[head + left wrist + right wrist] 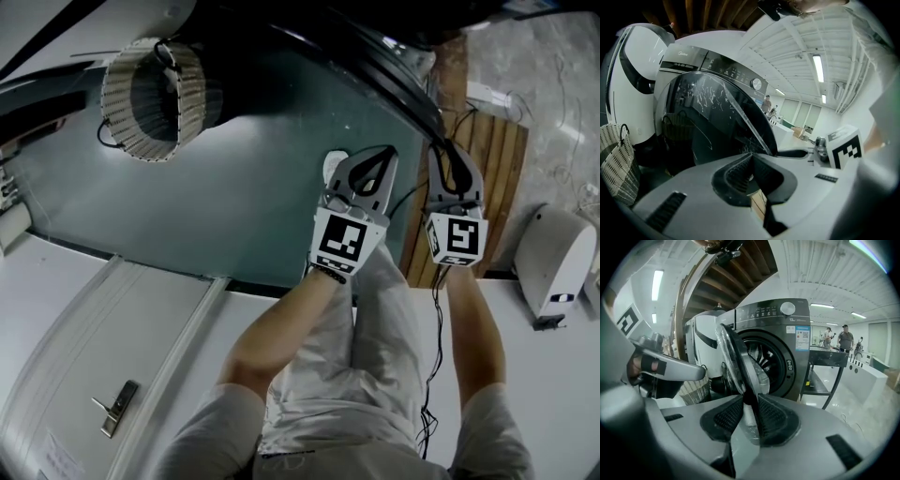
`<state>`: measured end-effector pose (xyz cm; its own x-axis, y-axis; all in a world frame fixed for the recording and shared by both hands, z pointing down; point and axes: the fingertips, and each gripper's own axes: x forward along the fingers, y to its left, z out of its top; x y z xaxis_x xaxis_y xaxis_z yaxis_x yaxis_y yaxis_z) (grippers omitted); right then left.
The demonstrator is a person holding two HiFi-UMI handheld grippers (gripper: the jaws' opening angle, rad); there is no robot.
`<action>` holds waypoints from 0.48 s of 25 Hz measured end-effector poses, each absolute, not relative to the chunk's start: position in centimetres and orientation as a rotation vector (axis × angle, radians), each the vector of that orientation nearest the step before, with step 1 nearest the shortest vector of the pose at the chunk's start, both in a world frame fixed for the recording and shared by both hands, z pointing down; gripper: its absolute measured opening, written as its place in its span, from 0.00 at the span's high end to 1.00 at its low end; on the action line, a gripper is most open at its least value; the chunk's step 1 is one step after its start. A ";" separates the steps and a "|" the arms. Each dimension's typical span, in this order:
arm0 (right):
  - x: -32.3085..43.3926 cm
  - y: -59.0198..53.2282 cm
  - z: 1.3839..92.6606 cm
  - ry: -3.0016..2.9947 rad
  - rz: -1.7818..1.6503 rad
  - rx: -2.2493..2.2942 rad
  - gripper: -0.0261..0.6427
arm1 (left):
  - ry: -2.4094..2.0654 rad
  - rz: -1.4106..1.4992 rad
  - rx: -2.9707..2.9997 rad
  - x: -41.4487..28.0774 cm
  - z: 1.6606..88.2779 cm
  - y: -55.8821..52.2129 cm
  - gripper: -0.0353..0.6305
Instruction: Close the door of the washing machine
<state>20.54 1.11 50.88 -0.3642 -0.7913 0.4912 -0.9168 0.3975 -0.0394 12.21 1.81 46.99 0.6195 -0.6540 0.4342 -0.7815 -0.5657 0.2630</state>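
1. Two grippers are held out side by side in front of the person, and both point at the washing machine (799, 345).
2. The door (731, 352) of the machine is open. It sticks out from the grey front, and the right gripper view sees it from its thin edge. The round hole of the drum (768, 364) shows behind it.
3. The right gripper (749, 401) has its jaws wide apart. The edge of the door stands between the two black pads. The pads are close to it on each side, but they do not squeeze it.
4. The left gripper (751, 161) has its jaws shut tight, pad against pad, and nothing is held in them. Its tips are near the dark glass of the door. I cannot tell if they touch it.
5. A woven basket (618, 161) sits on the floor next to the machine, off to the left of the door.
6. From the head view, brown wooden boards (492, 155) lie on the floor under the right gripper.
7. A white panel (103, 347) with a small metal handle (117, 405) lies at the lower left of the head view.
8. Some people (843, 339) stand far away in the bright room behind the machine.
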 end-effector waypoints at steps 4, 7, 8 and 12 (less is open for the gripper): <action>21.6 -0.4 50.9 -2.246 0.418 1.492 0.80 | -1.110 0.376 2.435 12.9 46.7 0.1 0.94; 22.4 -1.6 50.9 -2.232 0.396 1.499 0.80 | -1.087 0.360 2.450 13.5 46.6 -1.1 0.94; 22.7 -1.9 50.9 -2.227 0.388 1.501 0.79 | -1.079 0.354 2.454 13.6 46.6 -1.4 0.94; 24.0 -3.9 50.8 -2.220 0.343 1.511 0.79 | -1.044 0.346 2.473 14.0 46.6 -2.4 0.94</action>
